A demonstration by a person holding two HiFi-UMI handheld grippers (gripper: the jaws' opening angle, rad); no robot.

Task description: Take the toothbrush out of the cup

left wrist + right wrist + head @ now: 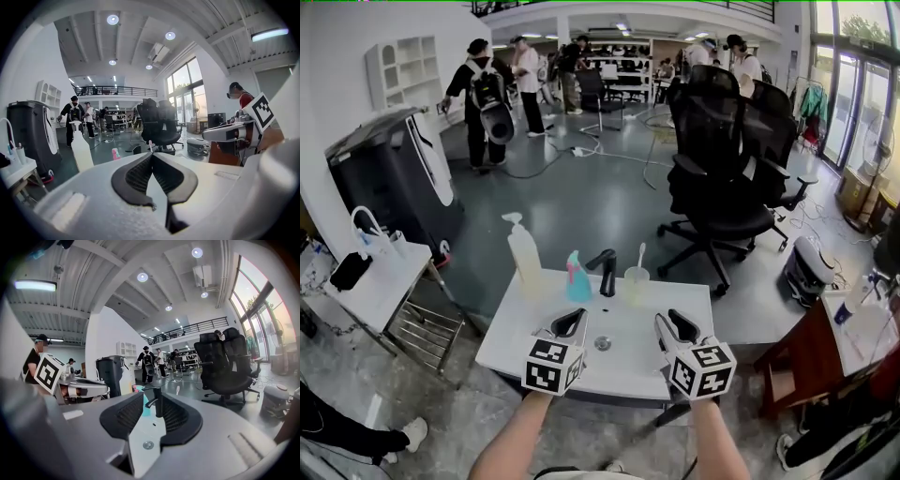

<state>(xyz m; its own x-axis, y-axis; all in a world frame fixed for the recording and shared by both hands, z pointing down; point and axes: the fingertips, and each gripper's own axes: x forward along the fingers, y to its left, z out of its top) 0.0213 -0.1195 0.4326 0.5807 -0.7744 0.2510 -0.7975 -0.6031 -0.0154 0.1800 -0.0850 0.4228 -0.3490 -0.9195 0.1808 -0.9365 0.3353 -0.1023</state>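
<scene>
A white toothbrush (pixel 641 255) stands in a pale clear cup (pixel 637 279) at the back of the white sink top (pixel 675 366), right of the black faucet (pixel 606 272). My left gripper (pixel 574 321) hovers over the sink's near left, jaws closed tip to tip on nothing (pixel 152 154); the toothbrush (pixel 150 143) shows just beyond the tips. My right gripper (pixel 673 324) hovers at the near right, well short of the cup, its jaws (pixel 152 397) apart and empty. The faucet (pixel 158 404) shows through the gap, the toothbrush (pixel 177 391) to its right.
A tall white pump bottle (pixel 523 253) and a teal bottle with a pink cap (pixel 577 278) stand left of the faucet. A drain (pixel 602 343) lies between the grippers. A black office chair (pixel 722 187) stands behind, a white side table (pixel 375 281) left, a brown desk (pixel 853 347) right.
</scene>
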